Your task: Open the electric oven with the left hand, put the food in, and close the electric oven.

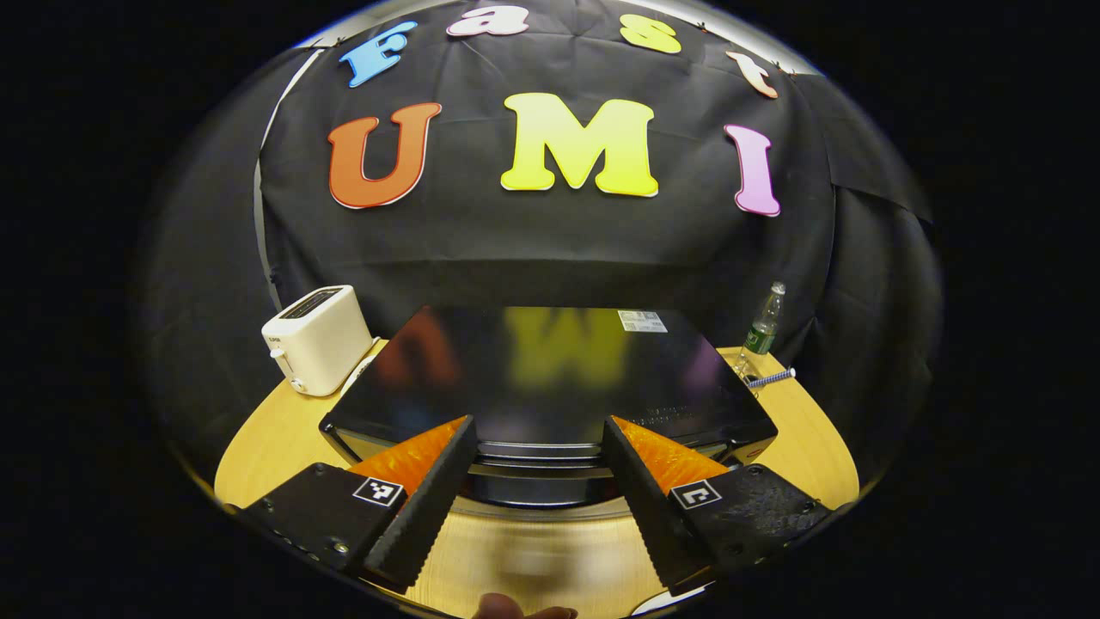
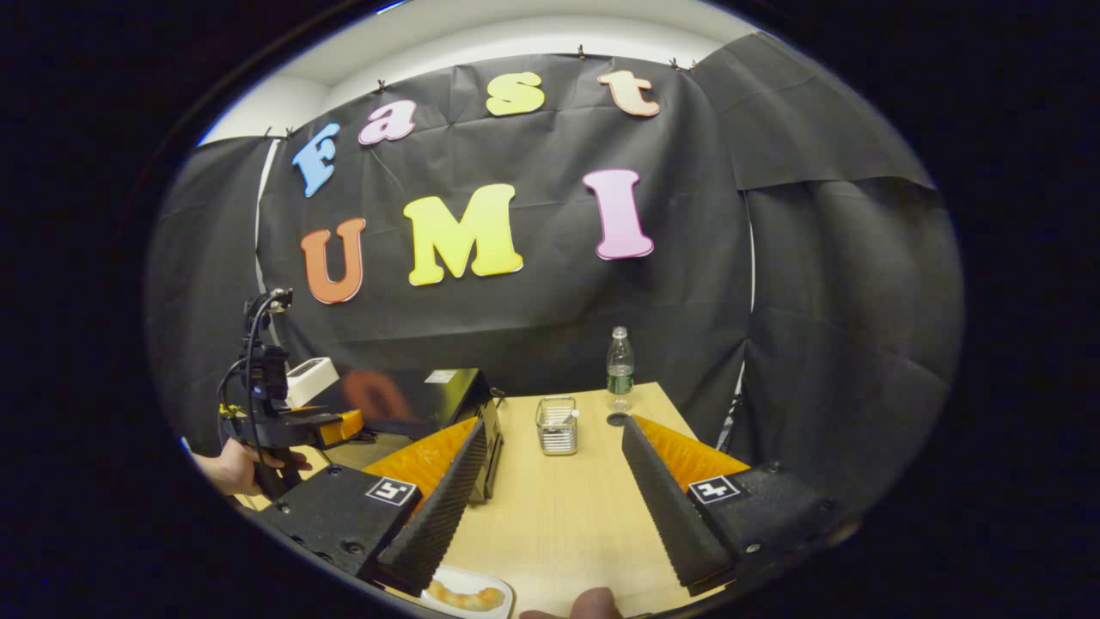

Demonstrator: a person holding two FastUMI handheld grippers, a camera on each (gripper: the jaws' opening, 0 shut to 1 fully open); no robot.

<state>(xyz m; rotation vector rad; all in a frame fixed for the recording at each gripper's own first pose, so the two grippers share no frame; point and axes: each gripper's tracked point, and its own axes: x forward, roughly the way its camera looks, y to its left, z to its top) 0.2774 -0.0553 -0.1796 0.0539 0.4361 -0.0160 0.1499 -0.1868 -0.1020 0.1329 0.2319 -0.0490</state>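
Left tongs point(image 1: 537, 481): parted, holding nothing, poised low centre of the left gripper view just above the front edge of the electric oven point(image 1: 550, 378), whose door appears still closed. Right tongs point(image 2: 550, 490): also parted and empty. Food point(image 2: 464, 595) lies on a white plate point(image 2: 494, 586) at the bottom edge of the right gripper view, on the desk point(image 2: 559, 499). Recommendation: lower squarely onto the door handle, close fully, then pull along the hinge arc.
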